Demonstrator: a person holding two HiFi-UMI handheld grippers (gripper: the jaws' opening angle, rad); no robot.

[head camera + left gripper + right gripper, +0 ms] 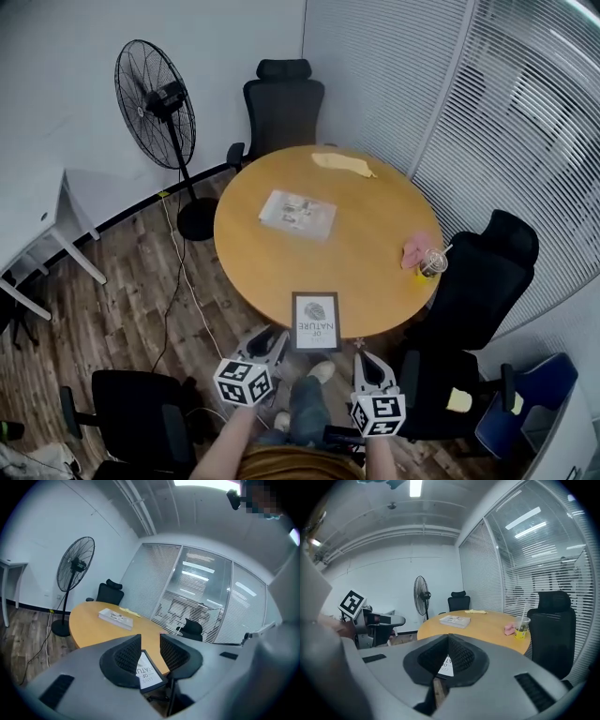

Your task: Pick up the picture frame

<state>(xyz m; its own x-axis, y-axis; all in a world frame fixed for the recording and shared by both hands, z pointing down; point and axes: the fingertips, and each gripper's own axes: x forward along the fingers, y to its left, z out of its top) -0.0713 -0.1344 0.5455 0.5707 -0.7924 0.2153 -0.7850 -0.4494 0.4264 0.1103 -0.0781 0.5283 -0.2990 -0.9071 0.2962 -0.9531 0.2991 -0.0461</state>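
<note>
The picture frame (315, 321) is black-edged with a white print. It lies flat at the near edge of the round wooden table (366, 234). My left gripper (270, 339) hangs just below and left of the frame's near left corner, off the table. Its jaws stand apart with nothing between them, and the frame (146, 674) shows through the gap of that gripper (150, 644). My right gripper (367, 361) is below and right of the frame. Its tips (449, 639) meet, empty, with the frame (446, 666) seen beyond them.
On the table lie a flat booklet (297, 214), a yellow cloth (343, 164), a pink object (414, 249) and a cup with a straw (432, 263). Black chairs stand at the far side (281, 98), the right (478, 281) and near left (141, 412). A standing fan (157, 94) is at the left.
</note>
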